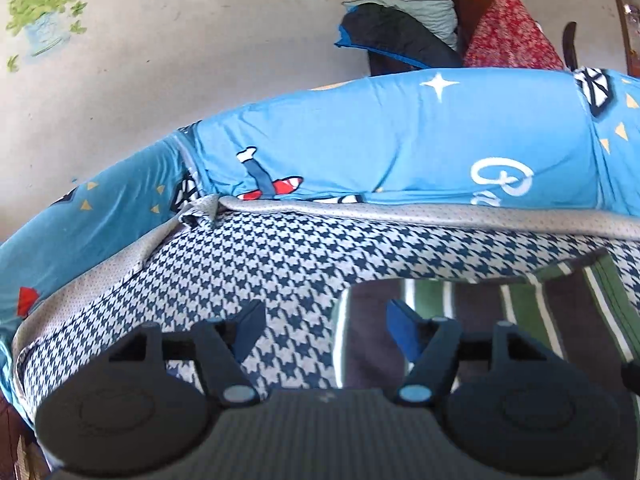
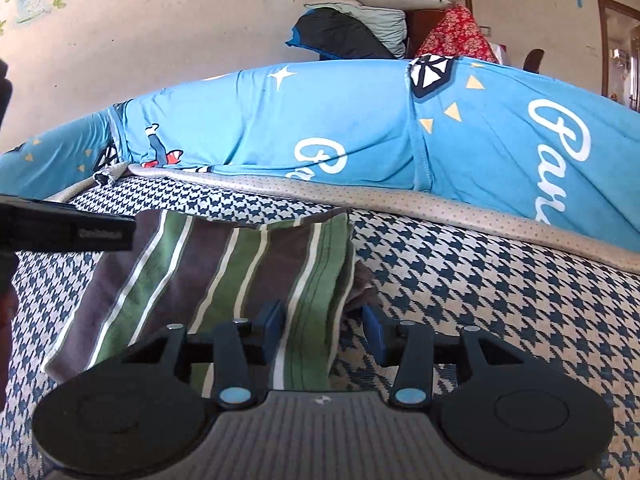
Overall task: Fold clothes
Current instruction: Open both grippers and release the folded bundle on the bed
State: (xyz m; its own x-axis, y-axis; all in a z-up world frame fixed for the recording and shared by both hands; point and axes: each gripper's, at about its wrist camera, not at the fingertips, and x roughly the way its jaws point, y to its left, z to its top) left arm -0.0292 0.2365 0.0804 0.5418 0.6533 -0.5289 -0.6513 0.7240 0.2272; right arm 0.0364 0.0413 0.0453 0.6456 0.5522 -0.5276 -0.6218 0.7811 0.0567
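A folded garment [image 2: 224, 276] with green, grey-brown and white stripes lies flat on the blue-and-white houndstooth cover [image 2: 480, 292]. My right gripper [image 2: 323, 324] stands open at its near right corner. The cloth's right edge lies between the blue pads, which do not press on it. My left gripper [image 1: 326, 328] is open over the garment's [image 1: 500, 320] left edge, one finger above the houndstooth cover [image 1: 248, 264], the other above the stripes. A black part of the left gripper [image 2: 68, 232] shows at the left of the right wrist view.
A rolled blue printed quilt [image 2: 360, 128] with a grey dotted border runs along the far side of the cover. Behind it are stacked pillows [image 2: 352, 32], a red floral cloth [image 2: 456, 36], a chair and a wall with plant decals.
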